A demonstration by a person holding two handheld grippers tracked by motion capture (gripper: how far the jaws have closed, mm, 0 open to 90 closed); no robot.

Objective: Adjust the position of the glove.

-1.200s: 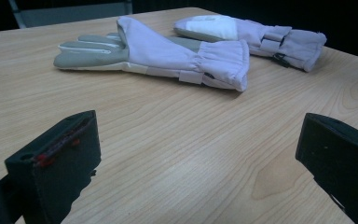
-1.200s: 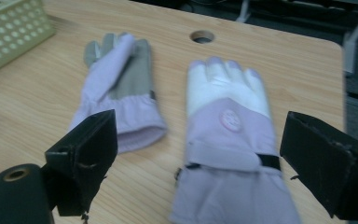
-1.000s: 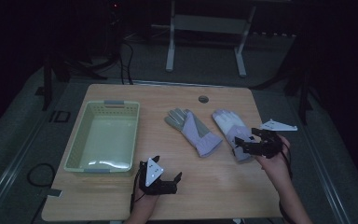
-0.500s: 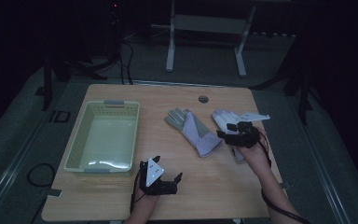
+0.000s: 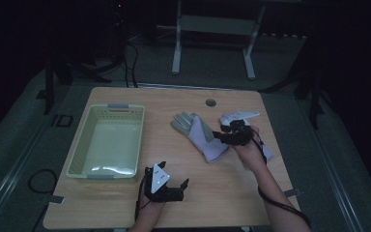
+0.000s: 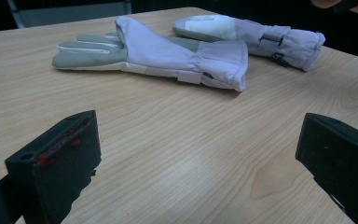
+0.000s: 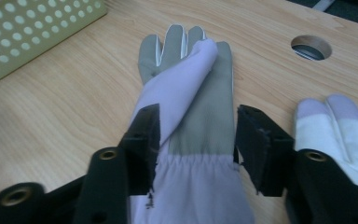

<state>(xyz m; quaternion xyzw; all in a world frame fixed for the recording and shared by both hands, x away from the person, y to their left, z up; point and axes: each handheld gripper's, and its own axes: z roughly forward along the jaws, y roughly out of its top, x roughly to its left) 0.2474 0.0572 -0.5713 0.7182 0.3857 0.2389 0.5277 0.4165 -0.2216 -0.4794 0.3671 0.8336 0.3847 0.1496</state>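
Currently catalogued: grey-and-lilac work glove (image 7: 186,121) | flat at table (image 5: 232,203) centre | soft, light, floppy | wrist best gripped | right gripper (image 7: 198,140) jaws closing astride wrist, not yet pinching | left gripper (image 6: 200,154) spread, empty

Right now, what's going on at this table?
A person holds a gripper in each hand. The right gripper straddles the wrist of the near glove, its jaws just closing with the glove between them; whether the pads press yet is unclear. The other glove lies beside it. The left gripper rests open on the table, and the basket is empty.
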